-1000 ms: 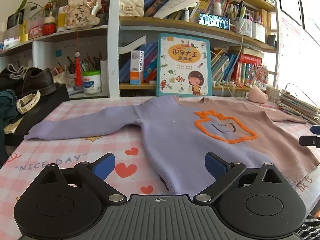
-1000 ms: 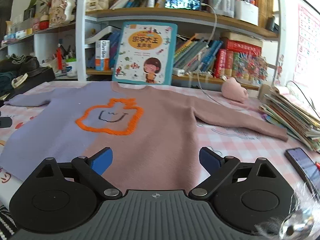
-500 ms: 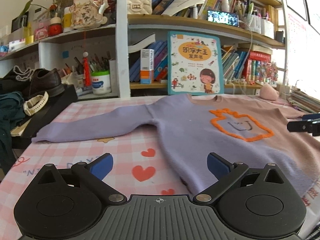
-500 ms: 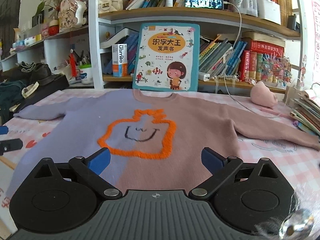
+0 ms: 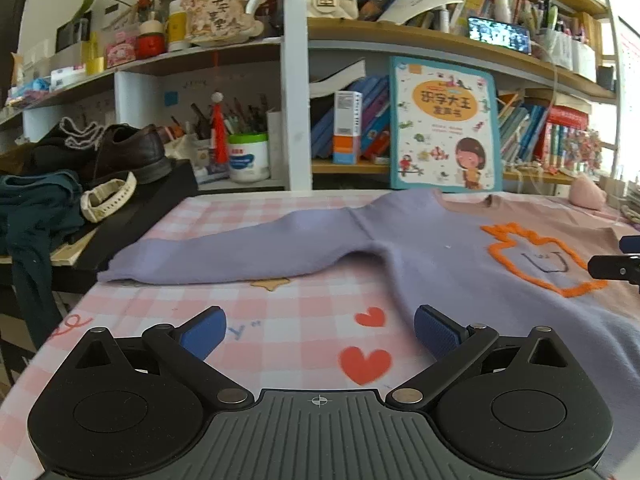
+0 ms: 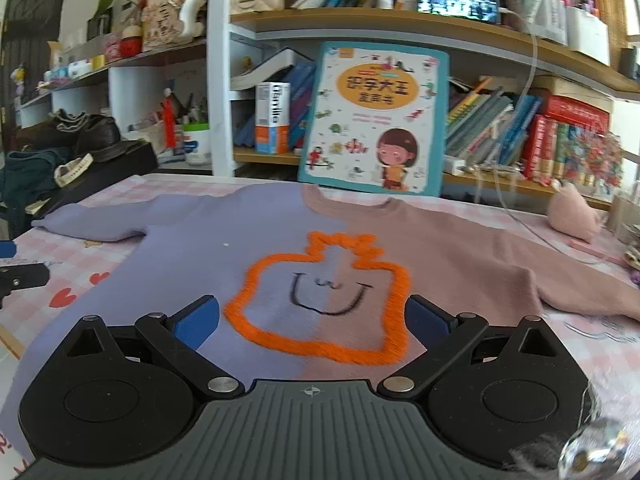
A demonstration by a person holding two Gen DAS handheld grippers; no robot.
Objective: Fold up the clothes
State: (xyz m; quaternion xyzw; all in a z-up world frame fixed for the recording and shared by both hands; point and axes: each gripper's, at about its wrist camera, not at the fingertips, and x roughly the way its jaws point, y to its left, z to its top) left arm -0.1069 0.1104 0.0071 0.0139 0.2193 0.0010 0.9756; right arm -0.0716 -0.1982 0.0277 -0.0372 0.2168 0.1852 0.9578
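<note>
Left wrist view first: far left, a dark shoe [image 5: 128, 152] sits on a black box, teal cloth [image 5: 36, 208] heaped beside it. Pink checked table [image 5: 248, 308] with red hearts runs across, and the left tongs [image 5: 318, 332] hang over it with jaws wide apart, nothing between them. Sweater [image 5: 420, 252] lies flat on the table, lilac sleeve stretched left. Over to the right wrist view: right tongs [image 6: 312, 318] gaping, jaws just been opening, empty above the sweater's orange outline [image 6: 320, 292]. Behind, crowded bookshelves [image 6: 400, 28], a picture book [image 6: 376, 120] propped upright; far right, a pink plush [image 6: 574, 220].
</note>
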